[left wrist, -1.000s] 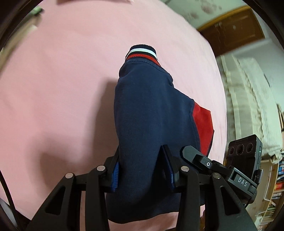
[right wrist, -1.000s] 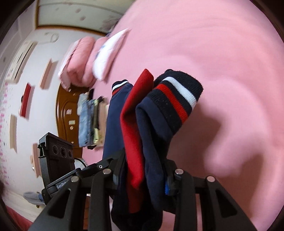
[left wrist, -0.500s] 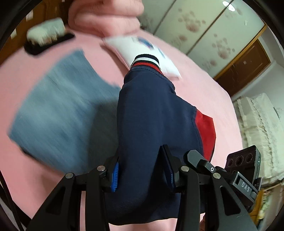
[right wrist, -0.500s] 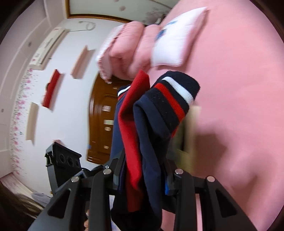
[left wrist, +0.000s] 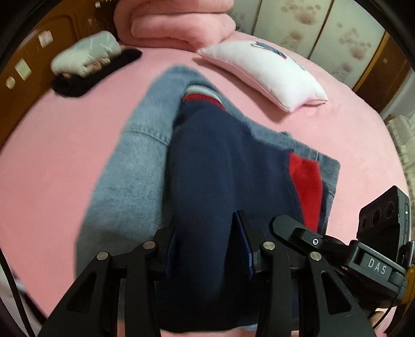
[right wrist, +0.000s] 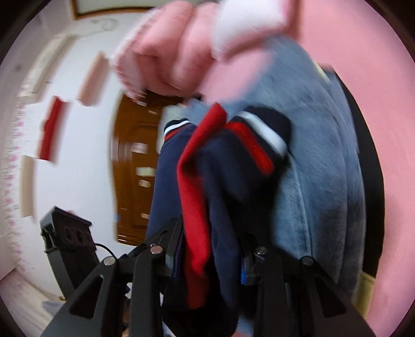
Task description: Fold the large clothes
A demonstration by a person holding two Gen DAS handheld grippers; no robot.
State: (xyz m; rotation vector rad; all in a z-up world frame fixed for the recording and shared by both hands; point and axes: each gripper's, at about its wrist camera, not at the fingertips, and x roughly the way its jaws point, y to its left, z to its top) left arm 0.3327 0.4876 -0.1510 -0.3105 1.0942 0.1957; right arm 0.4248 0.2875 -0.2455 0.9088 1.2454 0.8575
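Note:
A folded navy garment (left wrist: pixel 215 166) with a red panel and a red-and-white striped cuff is held up over the pink bed (left wrist: pixel 64 145). My left gripper (left wrist: pixel 207 243) is shut on its navy fold. My right gripper (right wrist: pixel 210 246) is shut on bunched navy and red layers of the same navy garment (right wrist: pixel 228 181). Directly below it lies a folded blue denim garment (left wrist: pixel 129 176), also seen as the denim garment (right wrist: pixel 319 160) in the right wrist view. The right gripper's body (left wrist: pixel 376 238) shows at the lower right of the left wrist view.
A white pillow (left wrist: pixel 264 70) and a rolled pink quilt (left wrist: pixel 176 23) lie at the head of the bed. A grey bundle on black cloth (left wrist: pixel 88 62) sits at the far left. A brown wooden door (right wrist: pixel 135 166) stands beyond the bed.
Both grippers carried the navy garment across the bed toward the pillow end. The denim garment has come into view and now lies right under it. The grips look unchanged.

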